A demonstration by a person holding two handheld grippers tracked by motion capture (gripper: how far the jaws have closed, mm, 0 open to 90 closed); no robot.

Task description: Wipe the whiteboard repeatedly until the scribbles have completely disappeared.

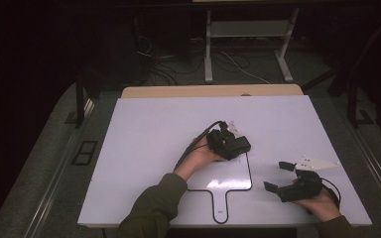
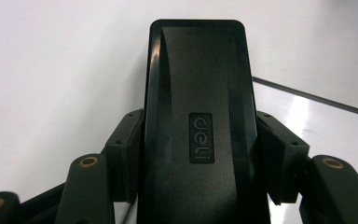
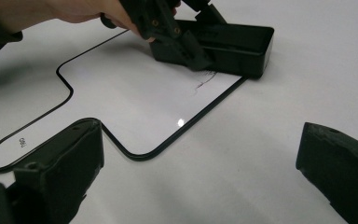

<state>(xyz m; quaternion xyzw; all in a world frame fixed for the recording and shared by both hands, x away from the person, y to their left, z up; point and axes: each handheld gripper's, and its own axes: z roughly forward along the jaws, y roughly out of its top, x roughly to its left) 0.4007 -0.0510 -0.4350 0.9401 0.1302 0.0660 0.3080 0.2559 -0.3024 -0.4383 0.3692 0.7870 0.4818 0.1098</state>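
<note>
From the high view, your left claw (image 1: pixel 234 143) is clamped across a black rectangular plastic whiteboard eraser (image 1: pixel 237 146), which sits at the far right corner of a small paddle-shaped white writing board with a thin black rim (image 1: pixel 250 171). That board lies flat on the white table (image 1: pixel 144 134), its short handle pointing back towards you. You hold the eraser low and flat, which looks right for wiping. Your right claw (image 1: pixel 280 176) rests near the table's right edge, its jaws spread with nothing between them, well clear of the board so the wiping hand has room. Just beyond it lies a thin white pointed plastic piece (image 1: pixel 318 162).

In the left gripper view, the eraser (image 2: pixel 198 116) stands between the two jaws, each pad pressed to one long side, so the grip is square and the felt face can stay level. The raised label on its back reads "deli". Beside it, the board's black rim (image 2: pixel 307 95) runs across the white surface.

In the right gripper view, your own jaws stand wide apart and empty at the bottom. Farther off, the left claw (image 3: pixel 182 49) holds the eraser (image 3: pixel 242 44) down on the board's corner, right beside a faint dark pen scribble (image 3: pixel 204 80) that is not yet wiped. Small print on the board's handle (image 3: pixel 22 142) is too small to read.
</note>
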